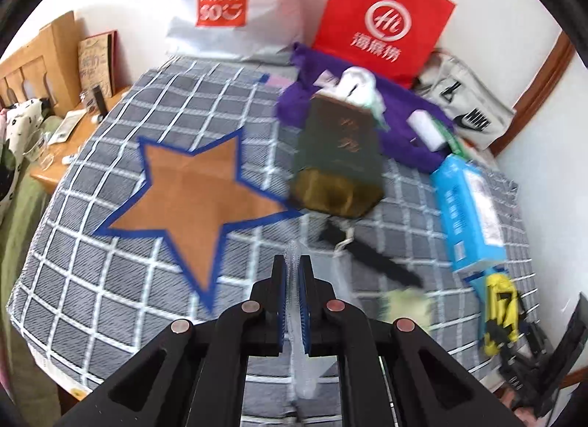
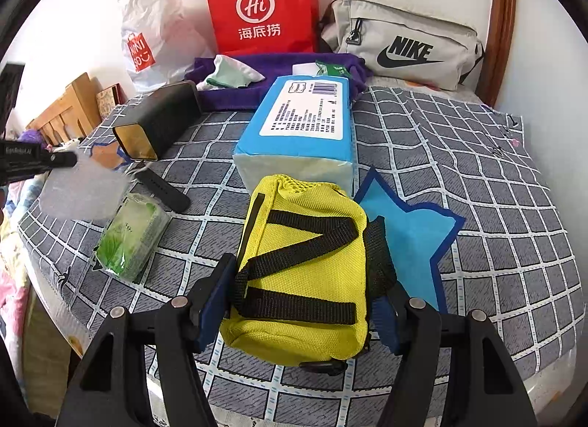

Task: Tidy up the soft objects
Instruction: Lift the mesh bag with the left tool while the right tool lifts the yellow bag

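Note:
My left gripper [image 1: 293, 269] is shut on a clear plastic bag [image 1: 299, 335] and holds it above the checked cloth [image 1: 92, 298], just right of the brown star mat [image 1: 194, 192]. The bag also shows in the right wrist view [image 2: 82, 190], hanging from the left gripper. My right gripper [image 2: 305, 287] is shut on a yellow pouch [image 2: 305, 280] with black straps, beside the blue star mat [image 2: 411, 232]. The yellow pouch also shows in the left wrist view [image 1: 499, 313].
A blue tissue pack [image 2: 297, 133], a green wipes packet [image 2: 130, 236], a dark box [image 2: 158, 120], a black strap [image 2: 165, 190], a purple towel [image 2: 272, 70], a grey Nike bag [image 2: 404, 45], a red paper bag [image 2: 261, 4] and a white Miniso bag [image 2: 150, 30] lie around.

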A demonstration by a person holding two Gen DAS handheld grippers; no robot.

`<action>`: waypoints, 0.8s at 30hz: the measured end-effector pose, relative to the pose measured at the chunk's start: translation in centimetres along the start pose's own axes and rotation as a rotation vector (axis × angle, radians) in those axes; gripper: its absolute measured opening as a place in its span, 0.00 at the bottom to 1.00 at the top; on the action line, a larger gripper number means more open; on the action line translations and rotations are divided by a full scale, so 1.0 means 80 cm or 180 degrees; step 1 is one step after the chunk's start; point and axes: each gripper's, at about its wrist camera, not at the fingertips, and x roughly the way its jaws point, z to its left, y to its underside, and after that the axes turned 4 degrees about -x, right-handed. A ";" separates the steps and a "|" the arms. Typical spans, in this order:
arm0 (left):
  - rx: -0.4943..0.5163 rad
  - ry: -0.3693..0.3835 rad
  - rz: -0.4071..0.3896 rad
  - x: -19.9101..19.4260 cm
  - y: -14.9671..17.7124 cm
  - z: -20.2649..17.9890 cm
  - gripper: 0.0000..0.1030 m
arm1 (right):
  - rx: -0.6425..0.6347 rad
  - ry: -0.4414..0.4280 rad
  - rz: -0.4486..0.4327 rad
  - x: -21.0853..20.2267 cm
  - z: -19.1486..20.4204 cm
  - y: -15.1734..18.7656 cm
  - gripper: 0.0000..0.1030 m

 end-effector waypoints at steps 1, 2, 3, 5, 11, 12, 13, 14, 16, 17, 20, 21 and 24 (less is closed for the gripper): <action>-0.0003 -0.0080 0.0033 0.005 0.002 0.004 0.07 | 0.0000 0.0005 0.0008 0.000 0.000 0.000 0.65; 0.0012 -0.0190 0.0075 0.013 0.005 0.008 0.07 | 0.0003 0.0006 0.0018 0.001 0.000 -0.001 0.65; 0.0040 -0.0281 0.0111 0.020 0.007 0.008 0.09 | 0.0015 0.0000 0.0031 0.002 0.000 -0.001 0.65; 0.0017 -0.0372 0.0240 0.037 0.012 0.013 0.28 | 0.0035 -0.0009 0.0060 0.005 0.000 -0.001 0.65; -0.0048 -0.0175 0.0329 0.057 0.026 0.014 0.76 | -0.0003 0.0068 0.0098 0.007 0.003 -0.004 0.65; -0.0046 -0.0187 0.0329 0.060 0.027 0.011 0.79 | -0.0018 0.0085 0.0096 0.005 0.003 -0.005 0.65; -0.0043 -0.0199 0.0321 0.063 0.029 0.006 0.84 | -0.0026 0.0094 0.0095 0.005 0.004 -0.006 0.65; -0.0023 -0.0226 0.0310 0.065 0.031 0.002 0.89 | -0.0036 0.0112 0.0097 0.004 0.004 -0.007 0.65; 0.0077 -0.0281 0.0296 0.070 0.036 -0.011 0.95 | -0.0044 0.0131 0.0088 0.001 0.005 -0.009 0.65; 0.0130 -0.0317 0.0290 0.074 0.038 -0.017 0.98 | -0.0046 0.0136 0.0088 0.001 0.005 -0.009 0.65; 0.0279 -0.0444 0.0224 0.080 0.044 -0.034 0.99 | -0.0055 0.0141 0.0080 -0.003 0.007 -0.012 0.65; 0.0316 -0.0468 0.0201 0.081 0.045 -0.038 0.99 | -0.0058 0.0138 0.0073 -0.004 0.008 -0.013 0.65; 0.0461 -0.0511 0.0146 0.082 0.048 -0.050 0.97 | -0.0078 0.0130 0.0041 -0.009 0.011 -0.019 0.65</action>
